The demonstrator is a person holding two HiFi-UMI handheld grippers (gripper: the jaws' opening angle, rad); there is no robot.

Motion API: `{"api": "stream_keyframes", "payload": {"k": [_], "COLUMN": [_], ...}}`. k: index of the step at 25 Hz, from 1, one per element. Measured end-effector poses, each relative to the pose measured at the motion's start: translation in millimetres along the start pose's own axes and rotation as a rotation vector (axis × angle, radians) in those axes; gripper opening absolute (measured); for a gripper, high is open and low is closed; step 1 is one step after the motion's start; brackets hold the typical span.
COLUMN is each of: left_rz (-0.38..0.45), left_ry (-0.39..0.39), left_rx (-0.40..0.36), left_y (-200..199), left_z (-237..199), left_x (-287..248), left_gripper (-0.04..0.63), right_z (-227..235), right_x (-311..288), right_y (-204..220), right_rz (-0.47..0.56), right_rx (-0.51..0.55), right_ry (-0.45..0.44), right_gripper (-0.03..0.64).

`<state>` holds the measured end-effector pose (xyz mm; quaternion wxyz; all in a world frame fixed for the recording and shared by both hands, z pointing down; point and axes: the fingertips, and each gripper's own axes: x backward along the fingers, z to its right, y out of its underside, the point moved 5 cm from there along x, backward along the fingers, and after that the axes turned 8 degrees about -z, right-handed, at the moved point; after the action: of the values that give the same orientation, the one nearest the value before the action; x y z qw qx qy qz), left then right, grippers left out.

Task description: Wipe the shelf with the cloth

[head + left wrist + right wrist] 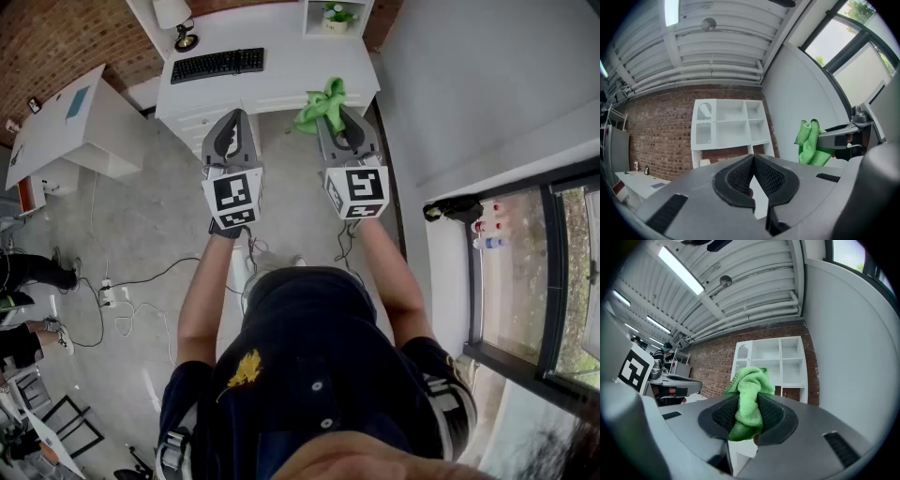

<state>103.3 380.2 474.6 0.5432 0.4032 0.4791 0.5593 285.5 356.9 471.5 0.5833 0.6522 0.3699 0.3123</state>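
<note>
A green cloth (323,105) is bunched between the jaws of my right gripper (336,117), which is shut on it; in the right gripper view the cloth (749,397) fills the gap between the black pads. My left gripper (236,114) is held level beside it, a little to the left, its jaws shut with tips touching and nothing between them (753,158). The white shelf unit (729,126) with several open compartments stands ahead against the brick wall, some way off from both grippers. From the left gripper view the cloth (808,143) shows at the right.
Below the shelf (307,19) is a white desk (291,66) with a black keyboard (217,64) and a lamp (178,23). A small plant (337,14) sits in the shelf. A white wall and window (534,272) run along the right. Cables (122,300) lie on the floor.
</note>
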Motion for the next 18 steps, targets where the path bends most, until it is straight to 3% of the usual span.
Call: {"api": "stream_keyframes", "payload": {"k": [9,12,15,18], "left_rz": [-0.038,-0.048,-0.075,-0.107], "left_ry": [0.007,0.011,0.009,-0.008], "left_rx": [-0.004,-0.017,-0.025,-0.001], "left_y": [2,6,18,34], "left_z": [6,1,-11,-33], "left_x": [-7,-11,-19,-33], "left_gripper": [0.01,0.01,0.009,0.01], "right_z": [12,10,-2,-11], "right_x": [2,-4,-10,-26], "right_y": [10,13,31,56], "right_rz": [-0.013,-0.019,-0.068,-0.124], "right_rx": [-0.03,-0.045,-0.036,-0.067], "right_ry": [-0.007,-0.053,-0.108,-0.106], "right_gripper": [0.097,0.097,0.097,0.097]}}
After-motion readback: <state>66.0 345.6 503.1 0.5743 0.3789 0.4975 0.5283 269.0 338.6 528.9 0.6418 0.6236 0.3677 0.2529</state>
